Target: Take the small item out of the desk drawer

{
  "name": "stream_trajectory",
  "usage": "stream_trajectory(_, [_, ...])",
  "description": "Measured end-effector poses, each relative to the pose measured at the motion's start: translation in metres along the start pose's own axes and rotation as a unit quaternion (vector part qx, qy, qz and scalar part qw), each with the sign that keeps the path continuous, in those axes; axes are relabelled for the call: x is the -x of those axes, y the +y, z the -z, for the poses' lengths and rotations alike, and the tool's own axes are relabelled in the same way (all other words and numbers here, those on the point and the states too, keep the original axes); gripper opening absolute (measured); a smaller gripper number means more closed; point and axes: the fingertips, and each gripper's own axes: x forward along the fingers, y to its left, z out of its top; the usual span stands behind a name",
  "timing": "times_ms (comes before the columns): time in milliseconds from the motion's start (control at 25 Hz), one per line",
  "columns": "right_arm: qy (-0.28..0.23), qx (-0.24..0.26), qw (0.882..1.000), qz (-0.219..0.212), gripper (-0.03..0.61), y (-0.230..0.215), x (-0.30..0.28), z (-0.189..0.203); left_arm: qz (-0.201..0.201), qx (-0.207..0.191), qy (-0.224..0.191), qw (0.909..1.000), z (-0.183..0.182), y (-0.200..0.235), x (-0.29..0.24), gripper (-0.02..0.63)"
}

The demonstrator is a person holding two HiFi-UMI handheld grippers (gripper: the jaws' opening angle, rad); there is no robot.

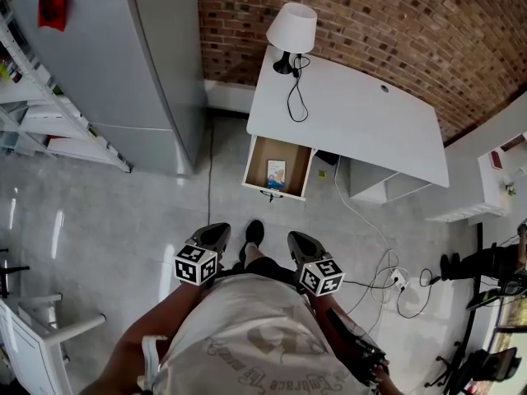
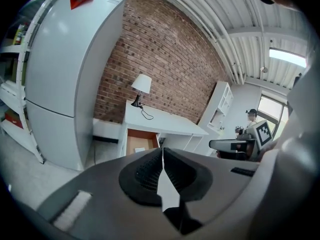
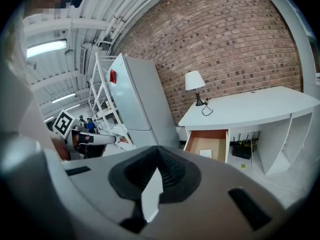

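Observation:
The white desk's (image 1: 354, 118) drawer (image 1: 262, 153) is pulled out, wood-lined, across the floor ahead of me. A small flat printed item (image 1: 276, 174) lies inside it, also showing pale in the left gripper view as the item (image 2: 140, 149) and in the right gripper view as the item (image 3: 205, 153). My left gripper (image 1: 219, 231) and right gripper (image 1: 297, 239) are held side by side close to my body, well short of the drawer. Both are shut with nothing between the jaws, as seen at the left gripper (image 2: 162, 150) and the right gripper (image 3: 158, 150).
A tall grey fridge (image 1: 123, 64) stands left of the desk, with white shelving (image 1: 41, 105) beyond it. A white lamp (image 1: 292, 30) and its cord sit on the desk. Cables and a power strip (image 1: 394, 280) lie on the floor at right. A white chair (image 1: 37, 336) is at bottom left.

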Motion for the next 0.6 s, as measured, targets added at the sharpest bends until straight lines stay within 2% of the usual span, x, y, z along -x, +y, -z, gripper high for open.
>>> stream_trajectory(200, [0.027,0.010,0.999,-0.020,0.006,-0.003,-0.035,-0.007,-0.015,0.008,0.005,0.9998,-0.012,0.022,-0.009,0.014])
stream_trajectory(360, [0.047,0.025,0.998,-0.016,0.006,-0.016,-0.059,-0.017,-0.016,0.010,0.014,0.9997,-0.024,0.034,-0.023,0.014])
stream_trajectory(600, [0.059,0.013,0.998,-0.018,0.006,-0.042,-0.086,-0.029,-0.019,0.007,0.017,0.9996,-0.046,0.049,-0.051,0.014])
